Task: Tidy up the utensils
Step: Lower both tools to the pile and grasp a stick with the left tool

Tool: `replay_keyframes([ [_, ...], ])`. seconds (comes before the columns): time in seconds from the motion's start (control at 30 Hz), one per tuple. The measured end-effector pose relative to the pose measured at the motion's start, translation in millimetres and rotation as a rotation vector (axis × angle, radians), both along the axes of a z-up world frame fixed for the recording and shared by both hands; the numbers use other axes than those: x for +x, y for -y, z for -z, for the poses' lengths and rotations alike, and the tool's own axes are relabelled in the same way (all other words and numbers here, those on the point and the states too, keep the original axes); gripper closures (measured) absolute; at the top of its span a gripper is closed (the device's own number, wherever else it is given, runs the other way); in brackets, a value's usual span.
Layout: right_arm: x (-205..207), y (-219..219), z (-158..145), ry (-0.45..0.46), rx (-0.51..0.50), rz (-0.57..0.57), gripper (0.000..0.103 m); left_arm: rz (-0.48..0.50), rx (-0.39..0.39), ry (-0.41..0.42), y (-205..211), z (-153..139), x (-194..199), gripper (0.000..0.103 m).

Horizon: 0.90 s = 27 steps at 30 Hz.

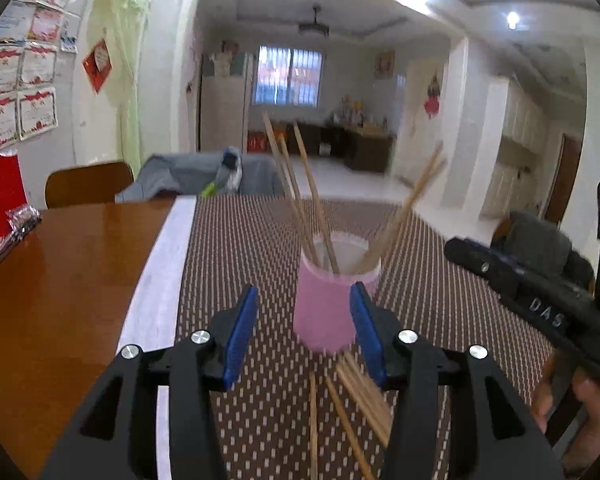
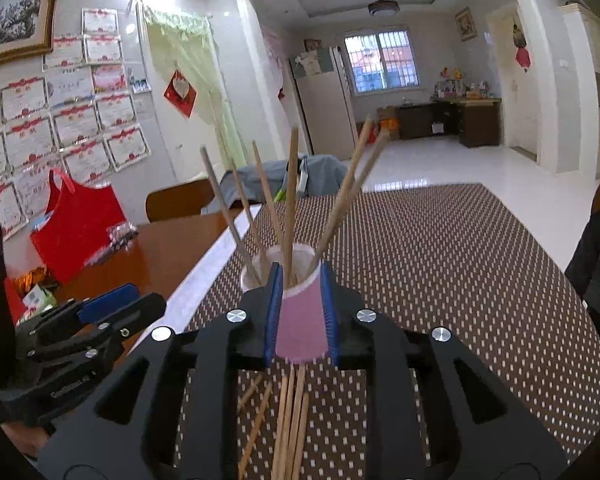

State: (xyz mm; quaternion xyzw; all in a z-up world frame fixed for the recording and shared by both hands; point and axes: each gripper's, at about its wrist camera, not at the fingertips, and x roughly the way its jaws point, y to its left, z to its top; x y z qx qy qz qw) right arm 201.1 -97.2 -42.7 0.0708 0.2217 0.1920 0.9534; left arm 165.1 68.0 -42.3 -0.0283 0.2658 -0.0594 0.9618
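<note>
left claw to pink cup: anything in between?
Nothing. In the left wrist view the open left claw faces the pink cup across bare patterned mat; loose chopsticks lie nearer the camera, under the claw.

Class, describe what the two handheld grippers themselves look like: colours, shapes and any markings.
Both the left gripper and the right gripper have matte black angular frames with cut-out openings, round silver bolts and flat blue finger pads. The right gripper's black body carries pale raised letters reading "DAS". No cables or sleeves are visible.
</note>
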Motion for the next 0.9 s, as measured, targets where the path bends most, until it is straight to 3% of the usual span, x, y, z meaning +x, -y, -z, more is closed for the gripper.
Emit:
replay_keyframes([
  [0.2,-13.3,5.9,25.6,-0.109,-0.052,-0.038,0.083,0.048,0.062,-0.156,8.6,29.0,-4.6,0.055],
  [0.4,-17.6,6.3,59.2,-0.266,-0.135,-0.09,0.083,0.12,0.19,-0.436,26.6,80.1,-3.2,0.055],
  [0.47,-17.3,3.3,69.2,-0.313,-0.155,-0.109,0.083,0.122,0.19,-0.476,26.3,89.8,-4.0,0.055],
  [0.63,-18.5,-5.3,92.2,-0.39,-0.202,-0.145,0.083,0.099,0.18,-0.505,22.8,100.8,-4.7,0.056],
  [0.73,-18.5,-9.8,99.5,-0.404,-0.225,-0.152,0.083,0.099,0.176,-0.523,20.9,104.9,-1.1,0.07],
  [0.9,-15.5,-15.6,106.6,-0.419,-0.25,-0.148,0.083,0.092,0.168,-0.532,17.2,108.4,2.9,0.077],
])
